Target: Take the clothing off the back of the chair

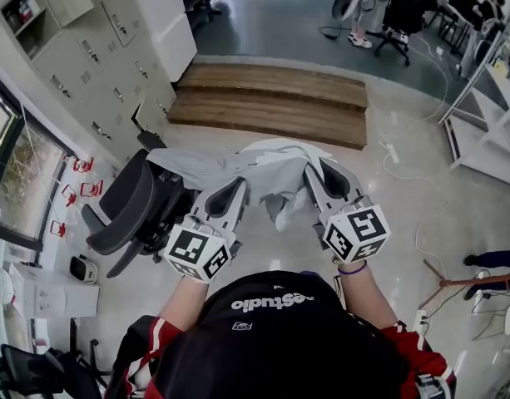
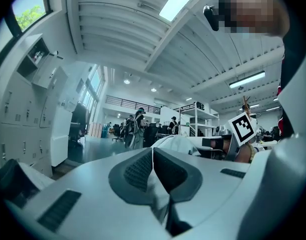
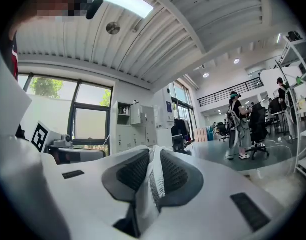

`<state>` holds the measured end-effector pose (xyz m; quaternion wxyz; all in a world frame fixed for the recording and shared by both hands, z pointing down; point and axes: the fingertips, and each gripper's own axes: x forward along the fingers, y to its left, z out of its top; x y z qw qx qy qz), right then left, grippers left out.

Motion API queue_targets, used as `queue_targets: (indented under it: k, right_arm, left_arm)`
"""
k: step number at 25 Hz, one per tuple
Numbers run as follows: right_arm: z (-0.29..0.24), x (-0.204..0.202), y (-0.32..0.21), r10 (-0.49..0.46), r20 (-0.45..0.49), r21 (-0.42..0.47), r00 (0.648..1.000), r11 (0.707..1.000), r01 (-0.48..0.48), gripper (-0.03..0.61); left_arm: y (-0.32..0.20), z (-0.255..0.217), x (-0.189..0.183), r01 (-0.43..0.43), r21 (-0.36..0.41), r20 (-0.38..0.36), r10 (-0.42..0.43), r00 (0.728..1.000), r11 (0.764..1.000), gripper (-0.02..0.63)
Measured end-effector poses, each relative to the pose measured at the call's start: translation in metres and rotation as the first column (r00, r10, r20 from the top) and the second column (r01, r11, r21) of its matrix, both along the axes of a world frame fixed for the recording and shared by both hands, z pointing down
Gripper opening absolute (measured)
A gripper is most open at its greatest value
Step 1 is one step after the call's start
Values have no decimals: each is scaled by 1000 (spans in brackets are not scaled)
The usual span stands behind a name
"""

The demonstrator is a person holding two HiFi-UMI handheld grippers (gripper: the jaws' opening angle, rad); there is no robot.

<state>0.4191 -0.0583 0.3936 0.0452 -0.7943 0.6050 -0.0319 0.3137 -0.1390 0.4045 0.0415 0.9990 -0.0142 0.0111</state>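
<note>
A pale grey garment [image 1: 271,169] hangs in the air between my two grippers, just right of the black office chair [image 1: 134,210]; part of it still trails toward the chair's back. My left gripper [image 1: 240,189] is shut on the garment's left side, and my right gripper [image 1: 311,173] is shut on its right side. In the right gripper view a fold of white cloth [image 3: 153,176] is pinched between the dark pads of the right gripper [image 3: 153,159]. In the left gripper view the left gripper [image 2: 153,156] has its pads together on thin fabric, and the garment [image 2: 180,143] bulges beyond them.
Wooden steps [image 1: 271,98] lie ahead, grey lockers [image 1: 96,48] line the left wall, and a white rack [image 1: 487,123] stands at the right. Cables run over the floor, with a wooden stand [image 1: 462,283] near my right. Another dark chair [image 1: 30,372] is at lower left.
</note>
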Motion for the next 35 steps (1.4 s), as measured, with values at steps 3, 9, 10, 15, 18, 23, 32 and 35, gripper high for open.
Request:
queue_targets:
  k: [3,9,10,15,18,23,32,35]
  right_arm:
    - [3,10,12,21,3,-1,1000,1000,-21,84]
    - [14,17,20,14,15,-12,1000,1000,-14,84]
    - [14,16,18,8,16,-14,1000,1000,-8,84]
    - [19,6,7,-37,18,-17,999,999,37,84]
    - [21,-2,-4,-76,24,-22,997,997,76,84]
    - [14,-20,-23,-147,15,-7,989,989,147,84]
    - [6,-82,-91,-334,5,-4,943,943,334,84]
    - [3,-106,-115,-410,-1,-5,912,912,410,84]
  left_arm:
    - [11,2,8,-14,2,7,14,1000,1000,28]
    - [19,7,10,0,0,20,0,1000,1000,28]
    - [18,7,9,7,0,22,-7,1000,1000,28]
    - [11,6,-7,58,3,23,-58,998,998,28]
    - [3,6,-21,102,3,22,-103,994,995,28]
    - [-14,2,-47,186,-1,11,-186,982,983,28]
    - [-55,0,-122,381,2,8,-381,925,925,28]
    - [-66,-4,-149,455,-2,-2,-455,891,891,28]
